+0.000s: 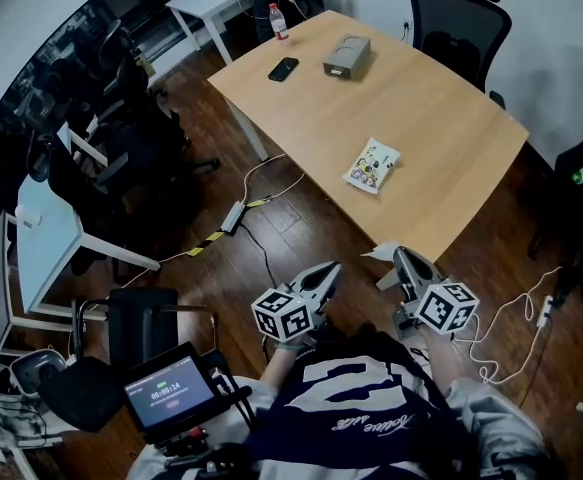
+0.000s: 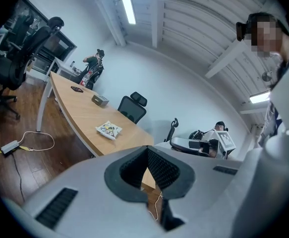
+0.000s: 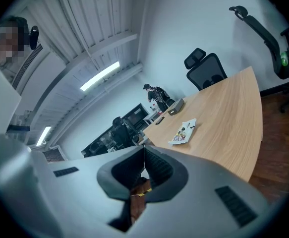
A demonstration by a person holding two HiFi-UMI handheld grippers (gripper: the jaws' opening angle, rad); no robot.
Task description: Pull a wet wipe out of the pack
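Dark wood flooring surrounds a pale wooden counter (image 1: 441, 118) that runs from the near right to the far left of the head view.

Task object: the pack of wet wipes (image 1: 372, 165), a flat pouch with a printed face, lies alone on the near half of the counter, close to its left edge. It is well apart from both tools and untouched. It also appears in the left gripper view (image 2: 108, 130) and in the right gripper view (image 3: 185, 131).

Far end of the counter: a dark phone (image 1: 283, 68), a grey box (image 1: 347, 55) and a bottle (image 1: 278, 21) with a red cap.

Tools: the left tongs (image 1: 329, 270) and the right tongs (image 1: 400, 254) are held side by side in front of the person's body. Their tips point toward the near corner of the counter. In each gripper view the ribbed pads meet at the tip, so both tongs are closed and grip nothing.

Surroundings: a black office chair (image 1: 456, 18) stands behind the counter. A power strip (image 1: 233, 218) with its cable lies on the floor to the left.
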